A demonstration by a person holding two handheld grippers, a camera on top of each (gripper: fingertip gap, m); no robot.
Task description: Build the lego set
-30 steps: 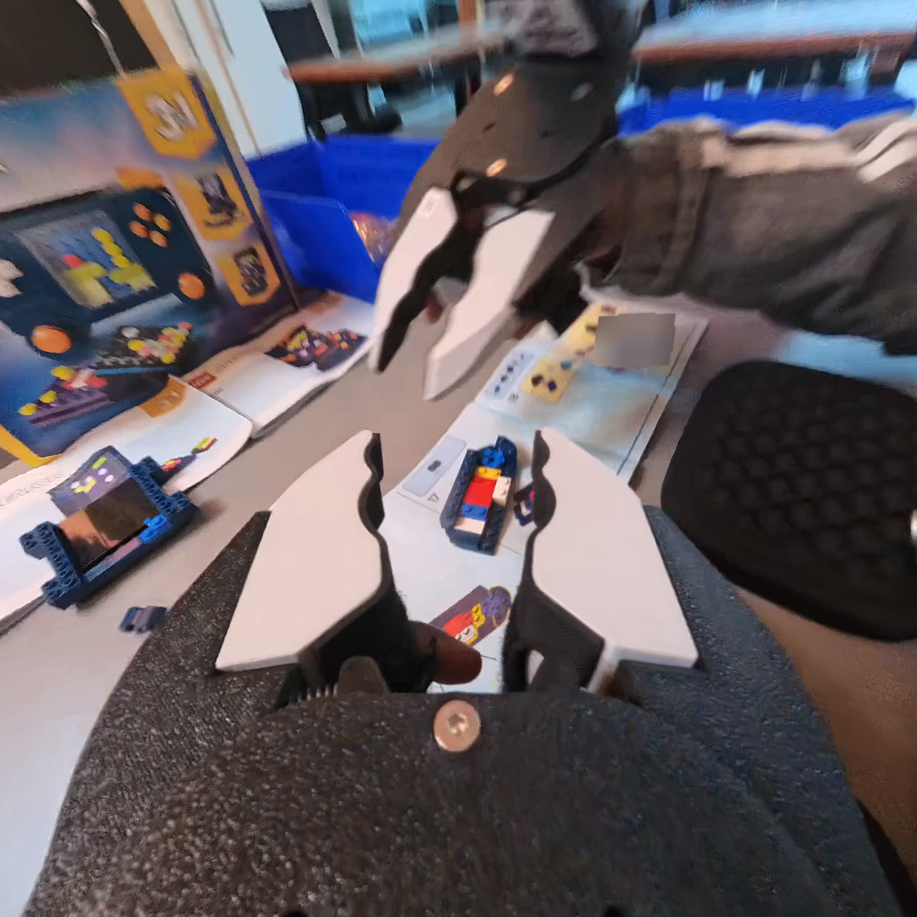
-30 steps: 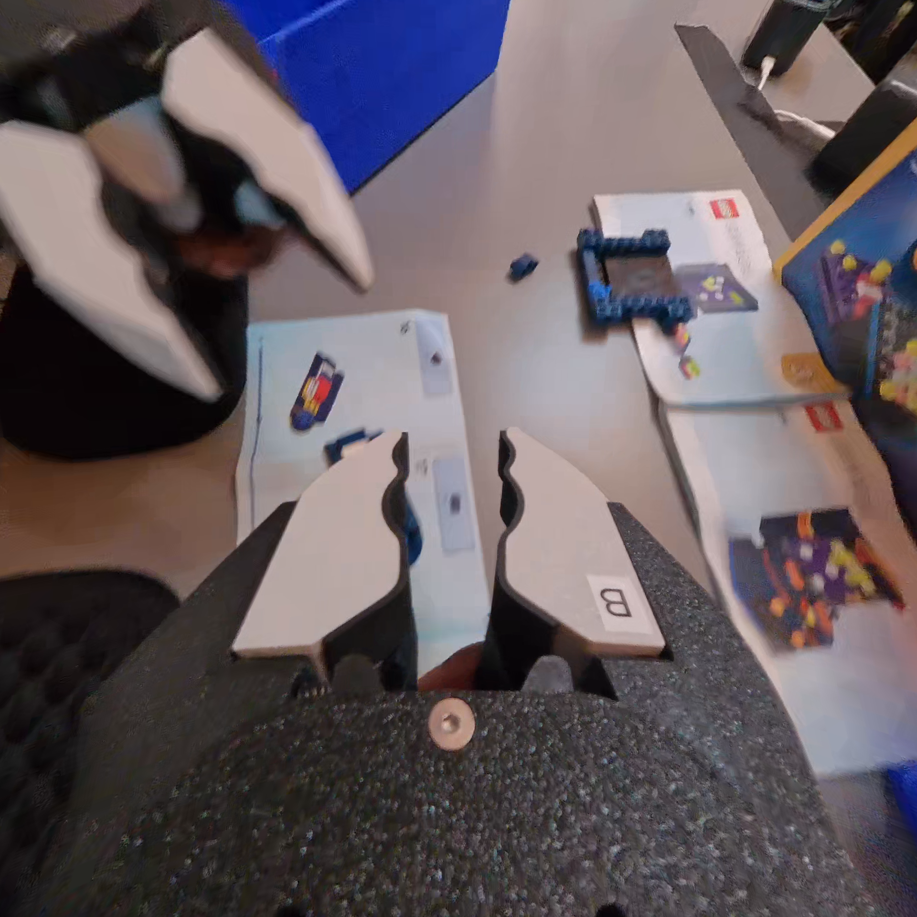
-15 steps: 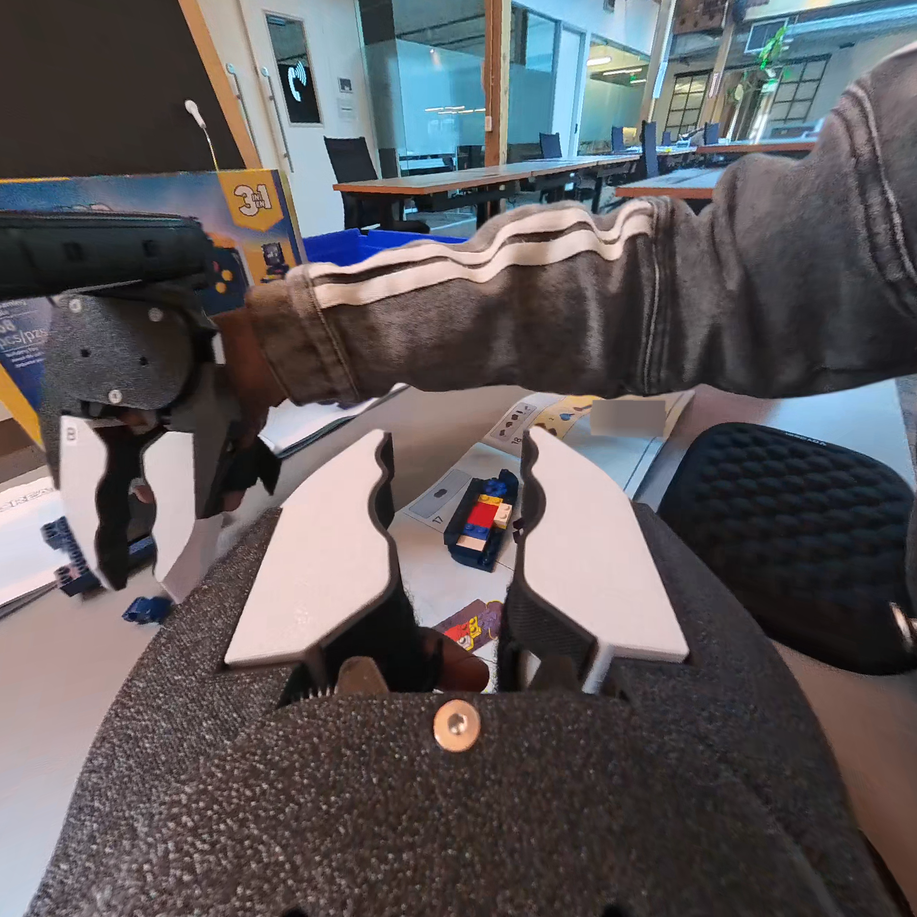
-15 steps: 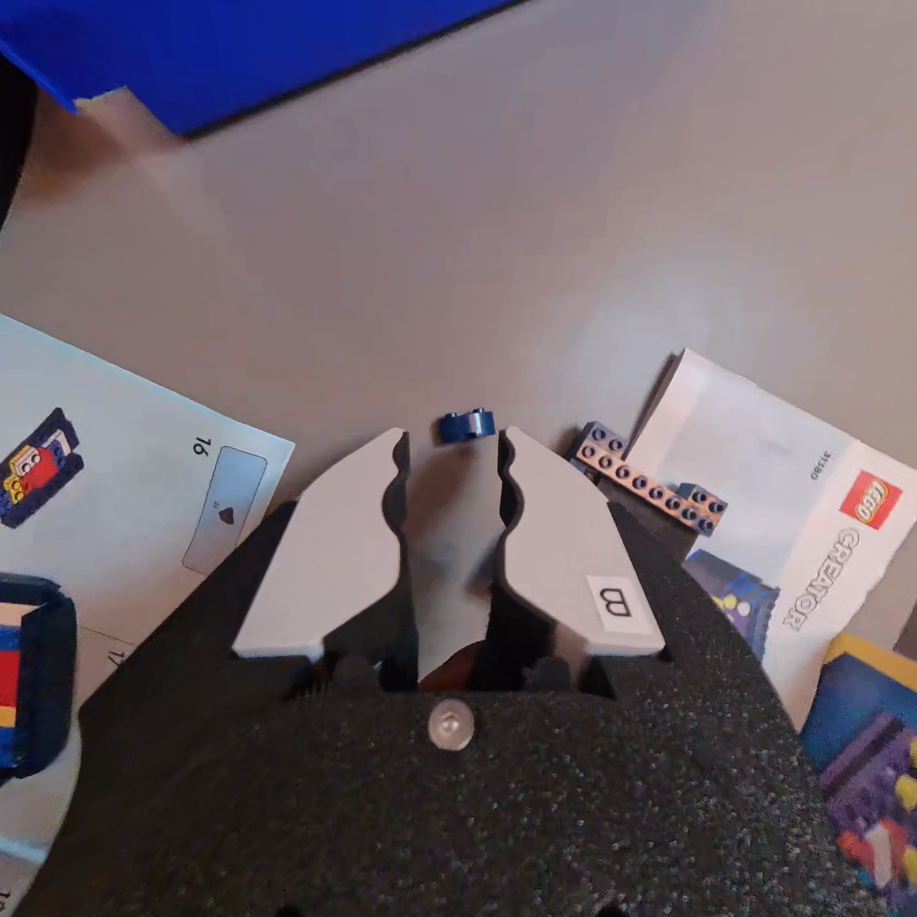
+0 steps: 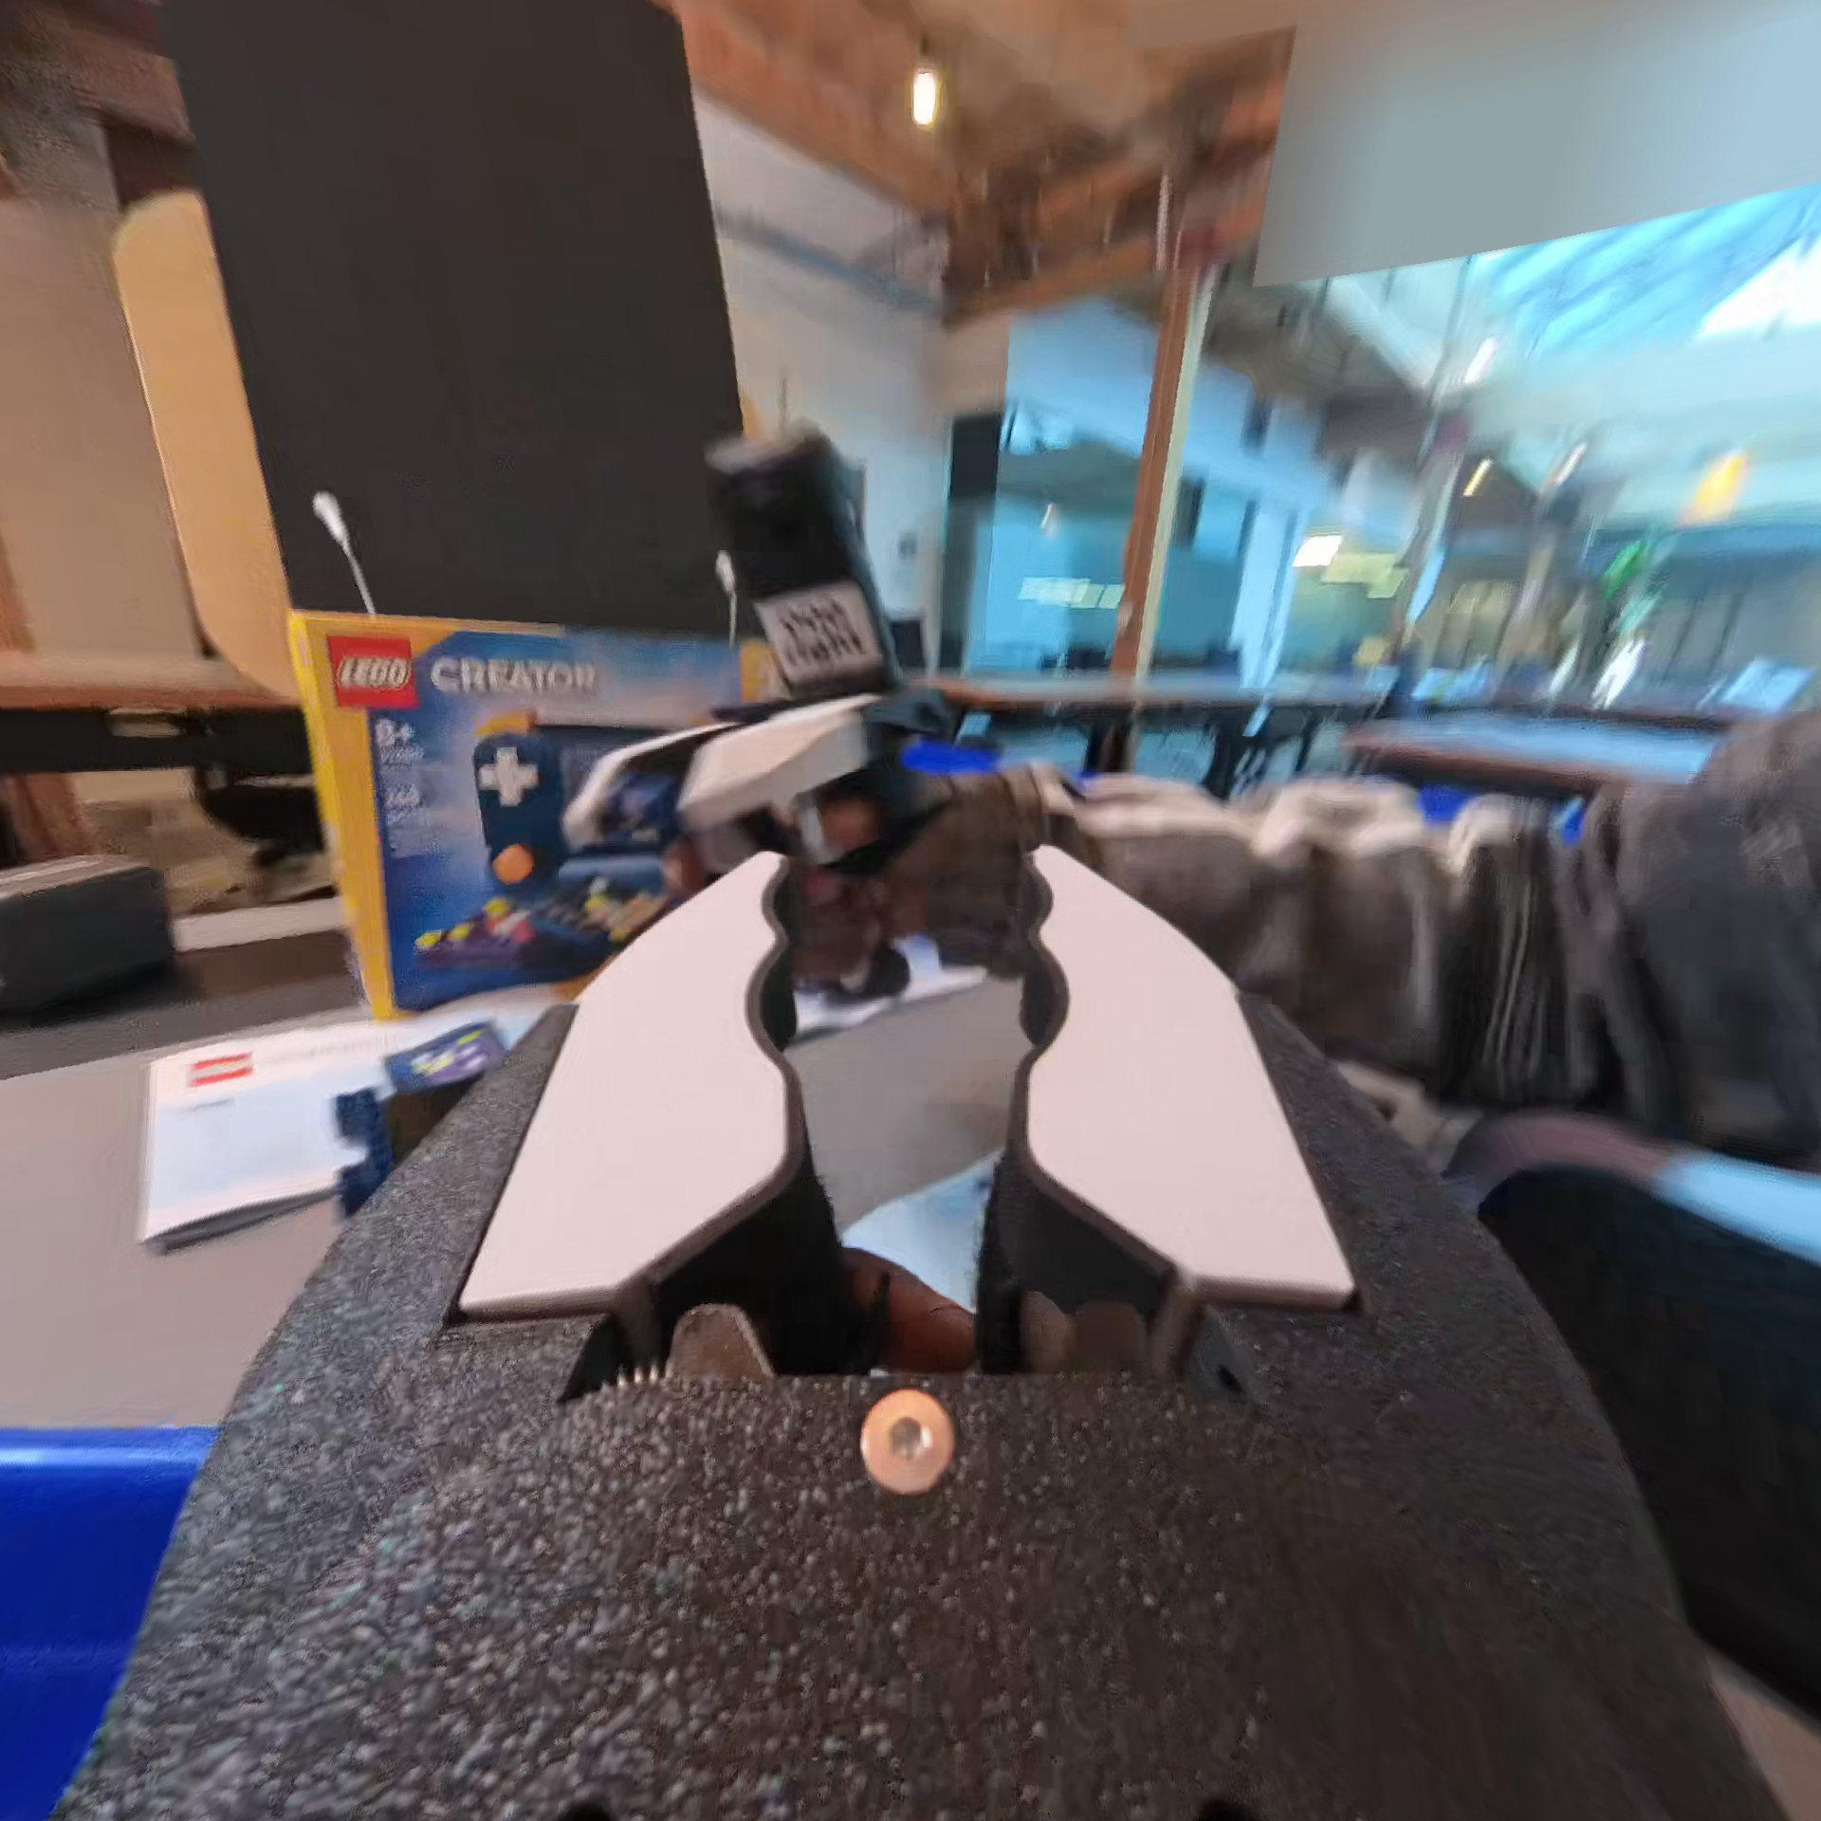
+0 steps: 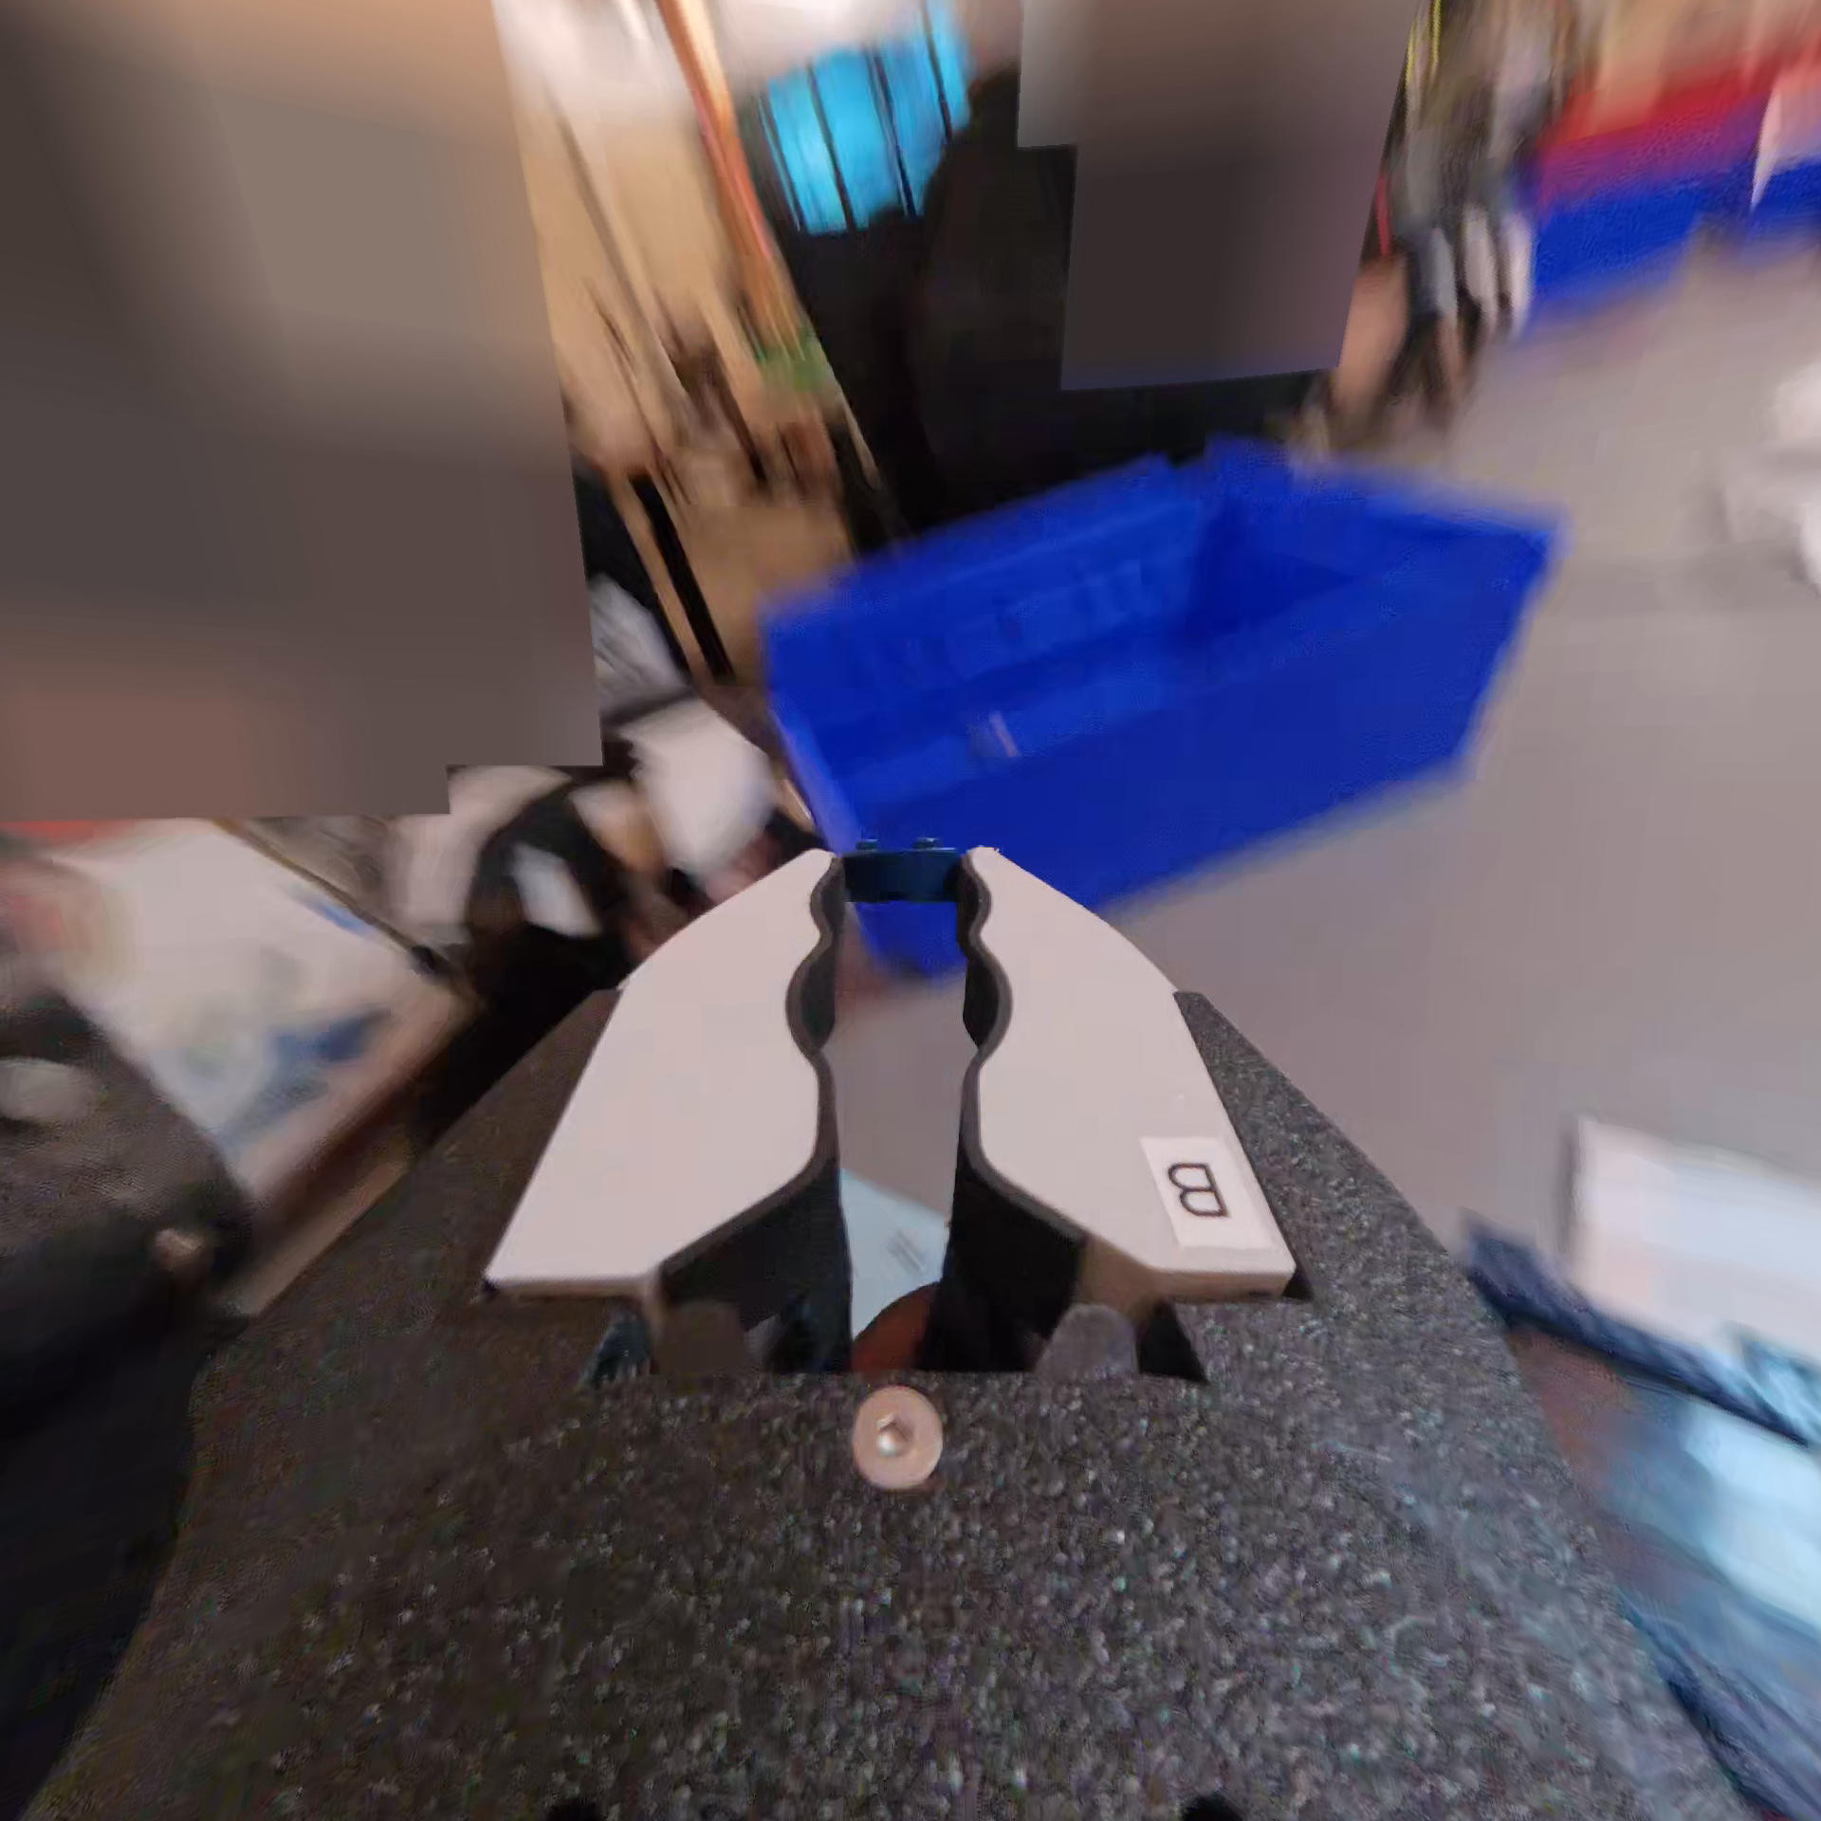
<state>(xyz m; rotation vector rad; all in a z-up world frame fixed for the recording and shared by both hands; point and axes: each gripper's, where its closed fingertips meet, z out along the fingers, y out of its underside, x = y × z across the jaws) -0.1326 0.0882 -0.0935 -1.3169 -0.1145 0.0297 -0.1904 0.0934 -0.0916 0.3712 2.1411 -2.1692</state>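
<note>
Right wrist view is showing the right hand-held gripper (image 6: 902,877) clamping a small dark blue toy brick (image 6: 902,875) at the very tips of its two pale grey fingers (image 6: 729,1045). Both black-edged pads are pressing on the brick's short ends, so its long axis is lying crosswise, from one fingertip to the other. Two round studs are pointing up from its top face. The brick is looking like smooth, glossy plastic, flat and low, and it is hanging in the air above the grey worktop (image 6: 1478,966). Behind it a bright blue plastic bin (image 6: 1182,690) is sitting on the worktop, open side up, badly smeared by motion. Pale printed booklets (image 6: 1695,1232) are lying near the right edge of the worktop.

Left wrist view is showing the left hand-held gripper (image 5: 902,877) standing released, its wavy-edged fingers apart with only air between them. Its body is rough, speckled black plastic with a bright screw at the centre. Beyond it the right hand-held gripper, held by an arm in a grey sleeve (image 5: 1380,916), is pointing left; the brick in it is probably hidden by blur. A colourful cardboard toy box (image 5: 463,808) is standing upright toward the far edge of the worktop, with a white booklet (image 5: 246,1133) lying flat before it.
</note>
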